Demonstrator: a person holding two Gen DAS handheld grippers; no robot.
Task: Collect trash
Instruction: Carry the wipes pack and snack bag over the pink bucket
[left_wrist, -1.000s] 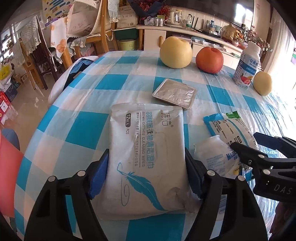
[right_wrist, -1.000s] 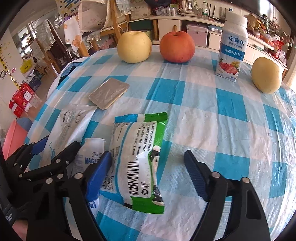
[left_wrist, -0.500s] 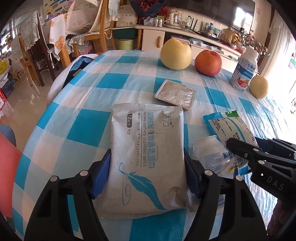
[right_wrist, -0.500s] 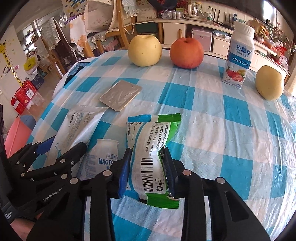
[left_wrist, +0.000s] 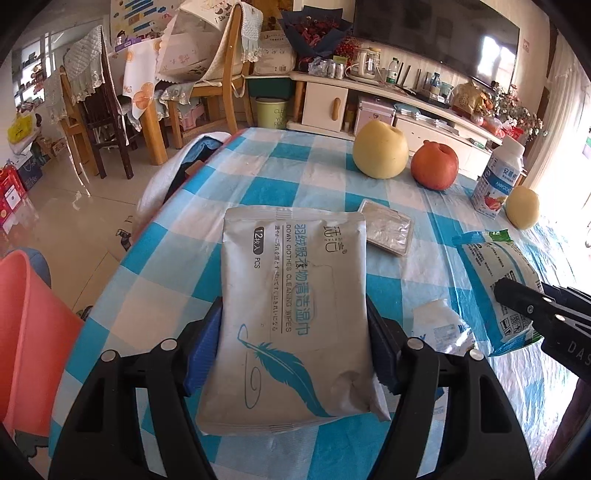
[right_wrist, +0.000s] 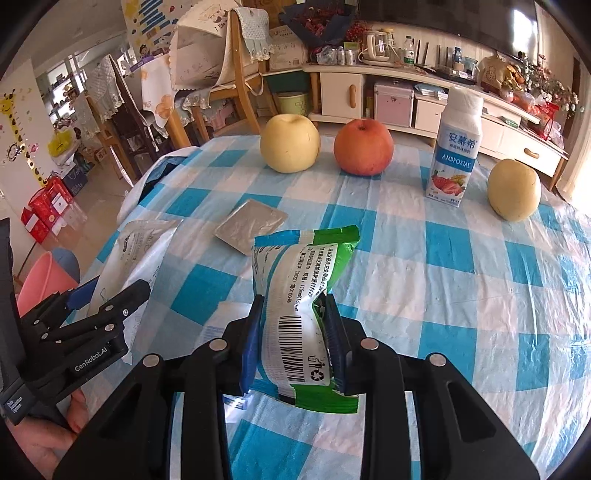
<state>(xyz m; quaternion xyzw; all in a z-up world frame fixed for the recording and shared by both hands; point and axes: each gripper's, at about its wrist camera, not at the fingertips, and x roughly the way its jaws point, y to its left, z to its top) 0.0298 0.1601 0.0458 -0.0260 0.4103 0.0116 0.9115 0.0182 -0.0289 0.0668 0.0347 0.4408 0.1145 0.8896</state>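
Wrappers in both grips above the checked worktop (right_wrist: 461, 266) — left gripper (left_wrist: 295, 347) clamping the wipes pack (left_wrist: 295, 295), right gripper (right_wrist: 291, 343), just closed, pinching the green packet (right_wrist: 299, 295) — I'd lift both steadily, keeping them level, toward the pink bin (left_wrist: 26, 332).

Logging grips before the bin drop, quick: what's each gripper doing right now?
Left gripper: closed on the grey wipes pack.
Right gripper: its jaws have just been closing, now clamped on the green-and-white packet.
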